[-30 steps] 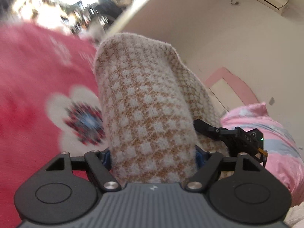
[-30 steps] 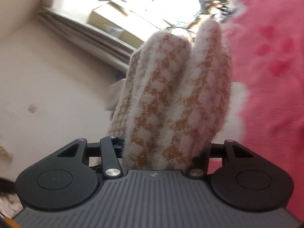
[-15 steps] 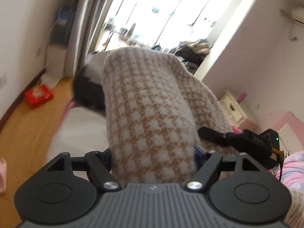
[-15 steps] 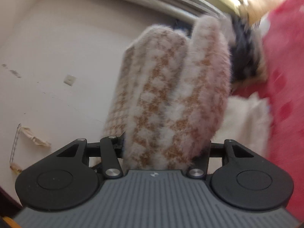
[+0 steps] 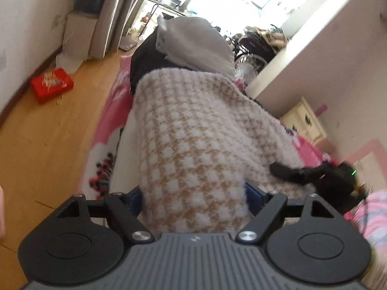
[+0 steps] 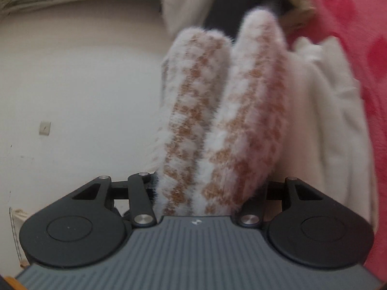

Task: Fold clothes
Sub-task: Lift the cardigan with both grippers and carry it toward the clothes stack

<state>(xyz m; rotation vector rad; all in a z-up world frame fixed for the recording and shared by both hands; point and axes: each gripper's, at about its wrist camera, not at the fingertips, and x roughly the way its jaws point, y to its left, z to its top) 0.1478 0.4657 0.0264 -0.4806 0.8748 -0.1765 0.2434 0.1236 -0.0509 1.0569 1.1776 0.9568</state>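
A fluffy beige-and-white checked sweater [image 5: 193, 133], folded thick, fills the space between the blue pads of my left gripper [image 5: 193, 193]. The jaws are opening a little, and the pads still press on the fabric. The same sweater [image 6: 229, 108] stands up in two plush folds from my right gripper [image 6: 208, 188], which is shut on it. In the left wrist view the right gripper [image 5: 333, 176] shows as a black body at the sweater's right edge. Both sets of fingertips are hidden by the cloth.
Behind the sweater a grey garment [image 5: 193, 41] and a black one [image 5: 145, 58] are piled on the pink flowered bed cover [image 5: 108, 111]. A red box [image 5: 52, 88] lies on the wooden floor at left. Beside my right gripper a white garment [image 6: 326, 120] lies on the red blanket [image 6: 362, 36].
Both grippers swung sideways with the sweater held between them. The left view turned from the red blanket to the floor and clothes pile. The right view now shows the white garment.
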